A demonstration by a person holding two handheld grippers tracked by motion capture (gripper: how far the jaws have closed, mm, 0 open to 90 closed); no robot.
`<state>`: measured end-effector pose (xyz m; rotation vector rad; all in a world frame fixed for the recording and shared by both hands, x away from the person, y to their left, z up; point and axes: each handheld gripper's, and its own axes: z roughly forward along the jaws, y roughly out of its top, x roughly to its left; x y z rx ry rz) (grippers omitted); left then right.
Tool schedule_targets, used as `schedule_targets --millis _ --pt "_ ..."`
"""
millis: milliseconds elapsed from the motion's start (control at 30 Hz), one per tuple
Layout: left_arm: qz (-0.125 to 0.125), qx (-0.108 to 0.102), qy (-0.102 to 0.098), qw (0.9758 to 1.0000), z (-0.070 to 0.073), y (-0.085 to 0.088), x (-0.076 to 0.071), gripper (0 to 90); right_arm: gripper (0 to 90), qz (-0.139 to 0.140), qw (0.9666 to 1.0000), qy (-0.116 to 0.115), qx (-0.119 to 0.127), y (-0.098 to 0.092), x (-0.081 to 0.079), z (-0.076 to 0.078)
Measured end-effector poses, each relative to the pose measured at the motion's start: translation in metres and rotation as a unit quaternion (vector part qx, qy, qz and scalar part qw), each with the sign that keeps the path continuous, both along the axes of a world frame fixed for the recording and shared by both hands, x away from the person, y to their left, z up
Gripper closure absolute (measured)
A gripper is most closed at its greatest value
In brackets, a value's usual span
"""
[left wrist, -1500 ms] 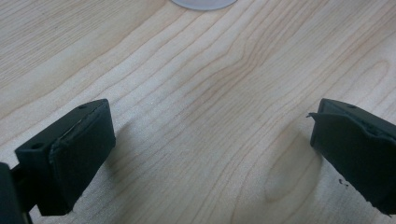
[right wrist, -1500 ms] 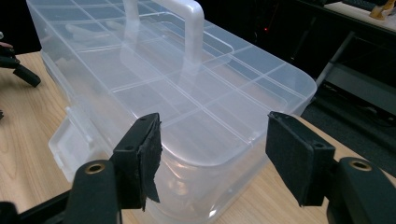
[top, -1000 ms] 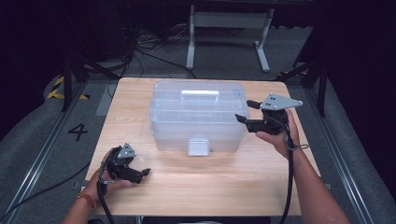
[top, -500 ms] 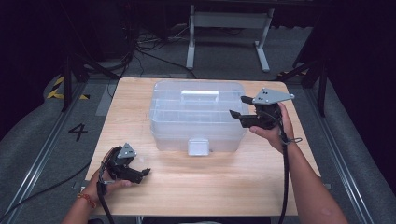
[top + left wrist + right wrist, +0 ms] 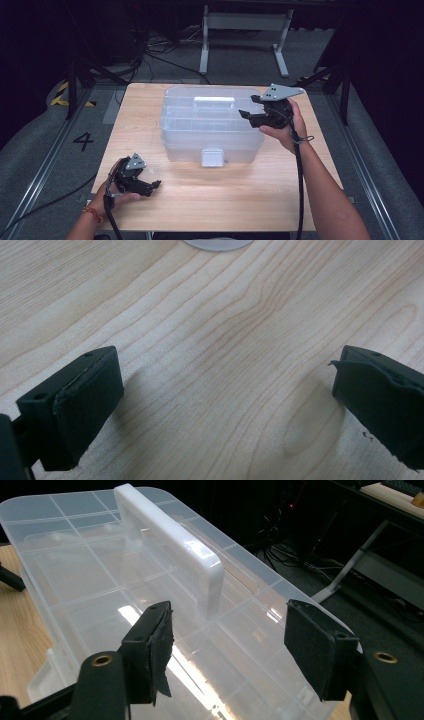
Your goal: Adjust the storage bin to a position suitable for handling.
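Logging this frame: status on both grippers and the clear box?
Right gripper open over clear box, aimed at its white handle. Left gripper open, low over table. Nothing in the way.

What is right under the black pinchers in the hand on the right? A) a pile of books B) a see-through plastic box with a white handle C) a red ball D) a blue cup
B: the right gripper hangs open over the lid of the clear box, close to its white handle.

The table (image 5: 210, 200) is seen from above; its wood (image 5: 210, 340) and the box (image 5: 150, 580) are viewed close along the jaws.
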<state>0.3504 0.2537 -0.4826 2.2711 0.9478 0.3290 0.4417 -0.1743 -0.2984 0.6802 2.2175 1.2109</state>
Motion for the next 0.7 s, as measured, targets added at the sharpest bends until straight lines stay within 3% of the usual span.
schedule_targets --millis 700 --pt "0.0 0.0 0.0 1.0 0.0 0.0 0.0 0.5 42.5 0.013 0.9995 0.005 -0.03 0.027 0.022 0.006"
